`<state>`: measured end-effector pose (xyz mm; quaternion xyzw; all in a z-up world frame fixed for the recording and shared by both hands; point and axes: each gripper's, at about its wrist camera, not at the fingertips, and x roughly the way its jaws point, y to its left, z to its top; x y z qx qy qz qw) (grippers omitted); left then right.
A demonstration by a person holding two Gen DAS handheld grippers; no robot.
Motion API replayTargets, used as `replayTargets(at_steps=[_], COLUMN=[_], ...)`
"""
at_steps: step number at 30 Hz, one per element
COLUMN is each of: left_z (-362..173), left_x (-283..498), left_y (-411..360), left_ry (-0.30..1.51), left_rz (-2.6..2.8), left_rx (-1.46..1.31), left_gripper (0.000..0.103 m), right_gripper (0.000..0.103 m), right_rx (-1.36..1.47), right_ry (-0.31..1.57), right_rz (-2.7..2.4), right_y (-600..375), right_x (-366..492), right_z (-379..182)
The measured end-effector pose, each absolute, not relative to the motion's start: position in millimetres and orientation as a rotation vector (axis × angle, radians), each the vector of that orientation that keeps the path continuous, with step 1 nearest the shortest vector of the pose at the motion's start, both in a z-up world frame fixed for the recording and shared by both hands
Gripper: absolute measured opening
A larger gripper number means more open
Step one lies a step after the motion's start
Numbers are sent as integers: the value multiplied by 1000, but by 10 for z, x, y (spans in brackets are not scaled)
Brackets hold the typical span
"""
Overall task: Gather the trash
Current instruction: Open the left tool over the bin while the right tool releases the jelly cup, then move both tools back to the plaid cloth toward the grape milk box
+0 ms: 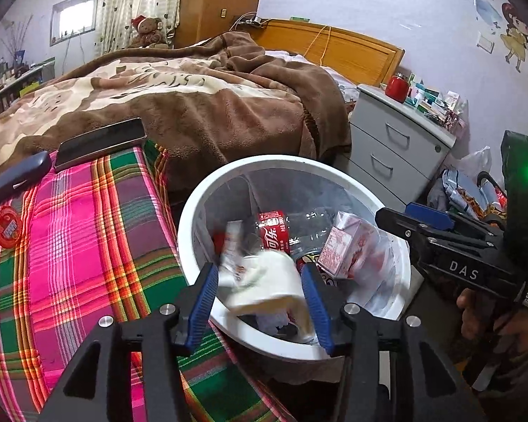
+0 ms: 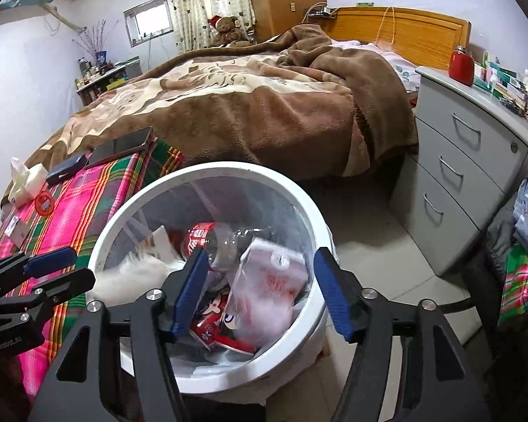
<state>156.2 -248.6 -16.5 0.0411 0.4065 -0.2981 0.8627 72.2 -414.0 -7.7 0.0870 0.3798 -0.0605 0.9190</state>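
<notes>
A white round trash bin with a clear liner stands by the bed. It holds a cola bottle, a pink carton and red wrappers. My left gripper is open over the bin's near rim. A blurred white paper cup lies between its blue pads; in the right wrist view the cup is a white blur in the bin. My right gripper is open and empty above the bin. It also shows in the left wrist view.
A plaid cloth on the bed's corner carries a phone, a dark case, a red round lid and a tissue pack. A grey drawer cabinet and bags stand at the right.
</notes>
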Motion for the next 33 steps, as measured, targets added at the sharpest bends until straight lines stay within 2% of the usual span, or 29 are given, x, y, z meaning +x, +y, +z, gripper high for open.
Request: replayTargets(at_steps=[16, 33], left_z=[-20, 206], left_x=[1396, 1208], left_y=[-2240, -1490], left_ry=[816, 744], left_rz=[-590, -466], left_rx=[72, 30], left_gripper=[50, 50], right_gripper=[64, 64], right_rx=[178, 154], right_ry=[750, 710], right_rz=[-133, -70], right_y=[-4010, -3568], right_x=[608, 626], right_z=[9, 129])
